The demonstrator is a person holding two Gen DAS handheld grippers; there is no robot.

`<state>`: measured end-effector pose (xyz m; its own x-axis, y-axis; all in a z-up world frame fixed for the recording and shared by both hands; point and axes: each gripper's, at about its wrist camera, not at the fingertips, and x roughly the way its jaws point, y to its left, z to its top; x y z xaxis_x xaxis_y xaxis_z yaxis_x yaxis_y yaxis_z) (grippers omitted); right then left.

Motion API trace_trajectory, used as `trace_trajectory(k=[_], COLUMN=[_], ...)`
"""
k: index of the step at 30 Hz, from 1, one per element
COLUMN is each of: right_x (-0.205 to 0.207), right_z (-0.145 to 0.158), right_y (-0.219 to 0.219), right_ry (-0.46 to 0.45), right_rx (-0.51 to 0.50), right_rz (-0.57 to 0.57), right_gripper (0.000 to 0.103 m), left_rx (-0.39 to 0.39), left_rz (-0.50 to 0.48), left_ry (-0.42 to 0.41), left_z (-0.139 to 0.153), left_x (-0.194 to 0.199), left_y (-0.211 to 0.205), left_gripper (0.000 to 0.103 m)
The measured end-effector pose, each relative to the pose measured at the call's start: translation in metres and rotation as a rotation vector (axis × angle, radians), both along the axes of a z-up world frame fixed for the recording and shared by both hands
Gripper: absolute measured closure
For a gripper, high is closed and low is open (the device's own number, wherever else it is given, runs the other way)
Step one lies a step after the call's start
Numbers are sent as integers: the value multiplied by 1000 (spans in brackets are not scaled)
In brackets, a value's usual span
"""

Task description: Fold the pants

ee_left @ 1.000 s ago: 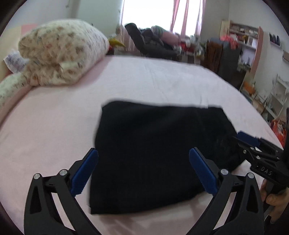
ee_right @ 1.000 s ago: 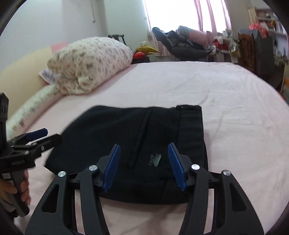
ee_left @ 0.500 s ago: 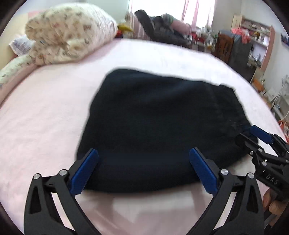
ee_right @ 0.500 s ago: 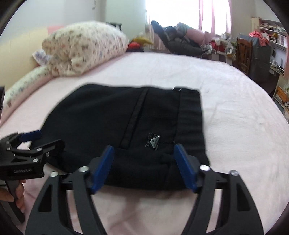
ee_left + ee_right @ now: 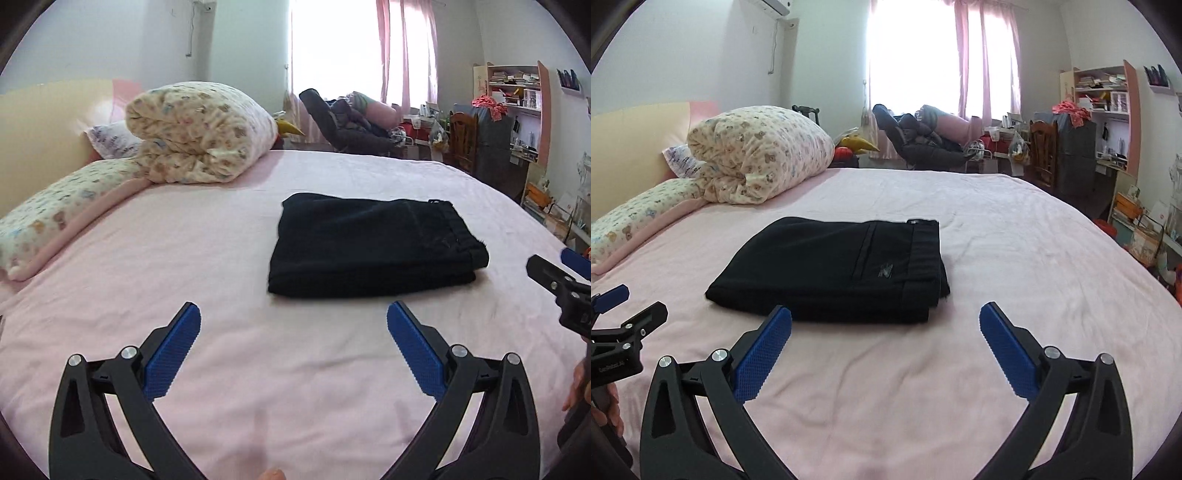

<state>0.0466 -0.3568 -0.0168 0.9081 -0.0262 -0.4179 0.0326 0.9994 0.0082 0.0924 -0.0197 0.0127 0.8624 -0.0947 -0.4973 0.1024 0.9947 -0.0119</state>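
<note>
I noted the pants (image 5: 834, 267) lying as a compact folded stack on the pink bed sheet (image 5: 1015, 266), just ahead of both tongs and touched by neither. The left gripper (image 5: 293, 345) stood spread wide and empty; the right gripper (image 5: 885, 347) was opening its jaws, nothing between them. I judged the folding essentially done, with at most a tidy-up left.

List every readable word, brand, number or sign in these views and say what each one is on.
Logo on the folded black pants: a small grey mark, seemingly a stylised "N"; no words legible.
Lettering on the left tongs, on the body: too small and blurred to read.
Books and boxes on the shelves: too small to read.
</note>
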Motion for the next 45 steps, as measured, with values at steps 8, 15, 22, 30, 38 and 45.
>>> trace_trajectory(k=[8, 15, 22, 30, 38, 45], right_x=[-25, -28, -24, -23, -21, -21], right_z=[-28, -41, -48, -48, -52, -54], right_y=[25, 37, 43, 41, 40, 39], right_ry=[48, 61, 79, 78, 82, 87], right_rx=[-33, -37, -46, -39, -46, -46], right_rz=[-7, 7, 1, -9, -5, -14], right_gripper=[1, 1, 1, 1, 1, 1], left_rx=[89, 126, 105, 99, 123, 127], left_rz=[27, -14, -34, -34, -65, -76], left_ry=[34, 20, 58, 67, 64, 61], left_z=[-24, -31, -37, -38, -40, -40], left_x=[-17, -19, -13, -12, -13, -13], left_y=[-2, -12, -13, -13, -22, -23], left_gripper=[2, 2, 2, 2, 2, 2])
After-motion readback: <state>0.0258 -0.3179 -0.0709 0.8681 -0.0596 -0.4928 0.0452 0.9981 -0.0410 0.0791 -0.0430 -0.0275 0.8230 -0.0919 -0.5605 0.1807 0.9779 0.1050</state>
